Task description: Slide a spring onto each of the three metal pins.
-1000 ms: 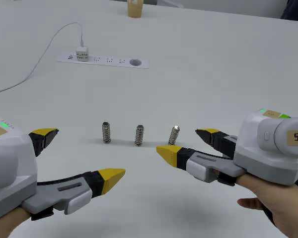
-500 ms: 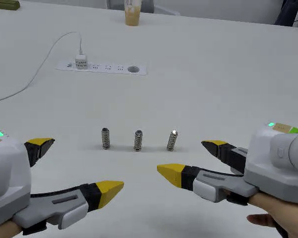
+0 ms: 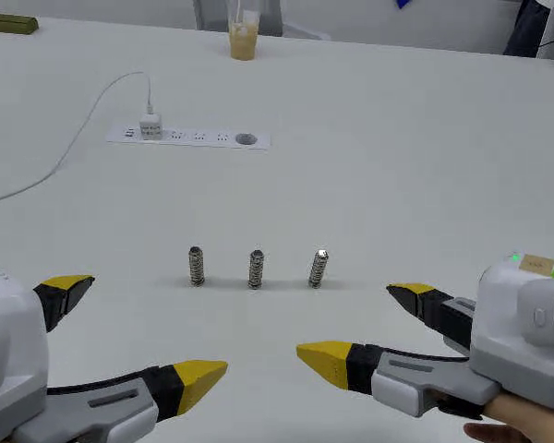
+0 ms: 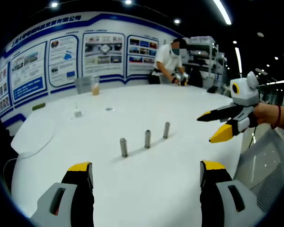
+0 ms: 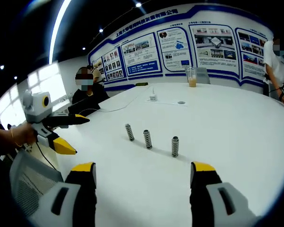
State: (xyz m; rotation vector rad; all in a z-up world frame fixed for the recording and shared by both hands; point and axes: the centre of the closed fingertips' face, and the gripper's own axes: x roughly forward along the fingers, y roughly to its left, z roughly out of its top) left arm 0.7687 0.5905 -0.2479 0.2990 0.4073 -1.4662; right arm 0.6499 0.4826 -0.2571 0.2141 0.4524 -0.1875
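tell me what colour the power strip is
The power strip is white; the head view shows it best.

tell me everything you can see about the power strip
The power strip is a long, flat white bar, plastic by its look, lying on the table beyond the pins. Sockets run along it, with a dark round part near its right end. A white charger with a cable is plugged in near its left end.
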